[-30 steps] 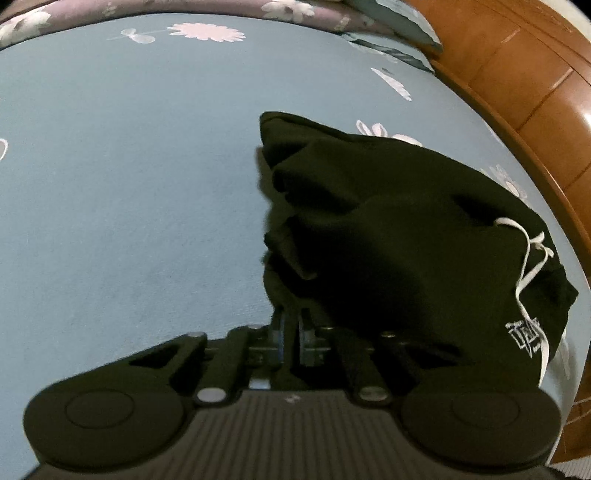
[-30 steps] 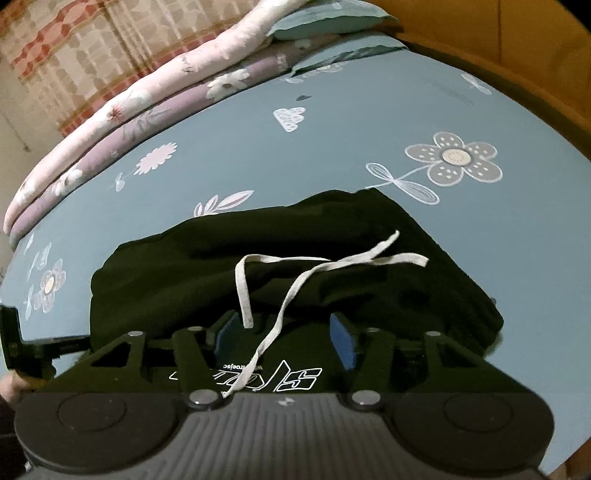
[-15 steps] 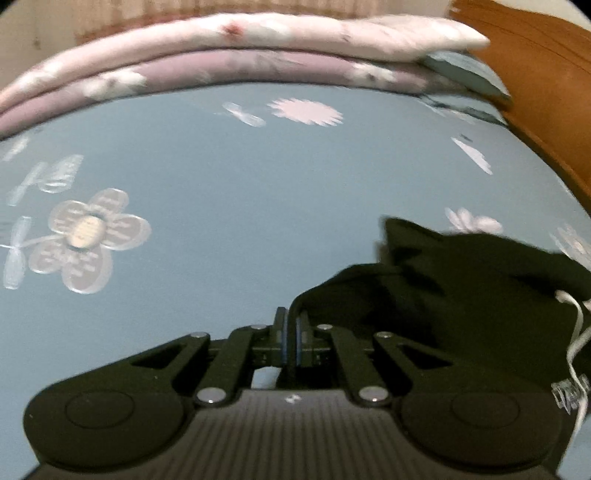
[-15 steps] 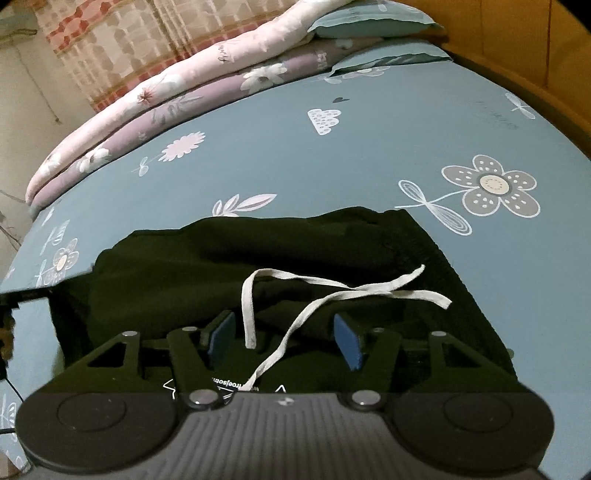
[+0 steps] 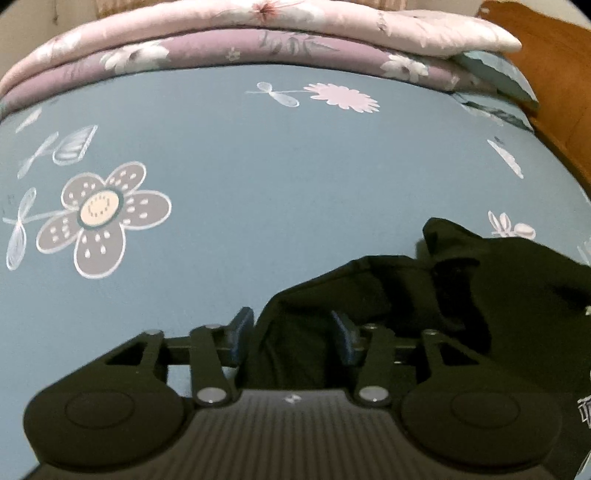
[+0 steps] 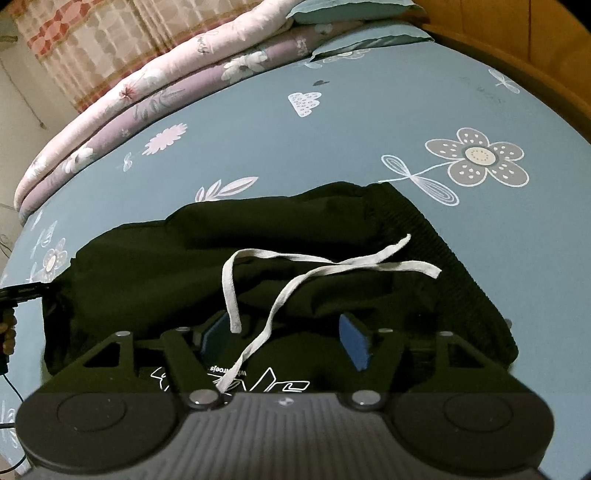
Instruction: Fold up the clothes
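Black garment (image 6: 295,266) lies bunched on blue flowered bedsheet (image 5: 277,177), near its front edge.

Left gripper (image 5: 291,338): jaws apart, have just been opening; a fold of the cloth sits between them, pads not pressing it.

Right gripper (image 6: 284,338): jaws wide apart, just been opening further, over the printed part of the garment; no grip.

White drawstring (image 6: 325,269) trails across the cloth, one end passing between right jaws.

Surroundings: folded pink and purple quilts (image 5: 258,33) along far edge of bed; wooden bed frame (image 5: 554,74) at right; curtain (image 6: 110,48) behind.
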The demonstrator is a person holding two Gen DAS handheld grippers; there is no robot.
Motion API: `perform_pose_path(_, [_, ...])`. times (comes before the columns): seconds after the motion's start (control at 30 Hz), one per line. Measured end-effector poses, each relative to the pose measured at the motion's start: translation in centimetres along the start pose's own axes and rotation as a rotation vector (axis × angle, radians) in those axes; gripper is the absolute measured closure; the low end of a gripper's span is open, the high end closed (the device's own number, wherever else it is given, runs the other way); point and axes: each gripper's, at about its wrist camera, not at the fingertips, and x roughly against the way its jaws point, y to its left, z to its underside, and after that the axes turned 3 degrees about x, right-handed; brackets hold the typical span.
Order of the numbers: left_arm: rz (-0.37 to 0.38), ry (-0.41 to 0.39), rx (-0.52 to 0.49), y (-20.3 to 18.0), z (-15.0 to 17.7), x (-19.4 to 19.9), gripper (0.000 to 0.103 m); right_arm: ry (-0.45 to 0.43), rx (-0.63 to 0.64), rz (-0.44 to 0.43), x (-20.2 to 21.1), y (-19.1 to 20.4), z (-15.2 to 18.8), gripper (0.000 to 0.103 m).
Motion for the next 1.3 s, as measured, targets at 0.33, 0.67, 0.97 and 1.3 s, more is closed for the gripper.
perform_pose_path(0.33, [-0.013,0.012,0.080,2.6,3.2,-1.3,0.043,0.035,0.104,-0.012,-2.2,2.7,-2.1,0.033])
perform_pose_path(0.67, [0.034,0.000,0.057,1.6,2.2,-0.1,0.099,0.039,0.178,-0.057,-4.4,5.9,-4.1,0.033])
perform_pose_path(0.97, [-0.150,-0.113,0.012,5.6,-5.3,2.9,0.100,0.027,0.145,-0.016,-3.7,4.8,-3.5,0.033])
perform_pose_path(1.3, [-0.315,-0.110,0.000,9.8,-10.1,2.6,0.099,0.016,0.125,0.020,-3.1,4.0,-3.5,0.033])
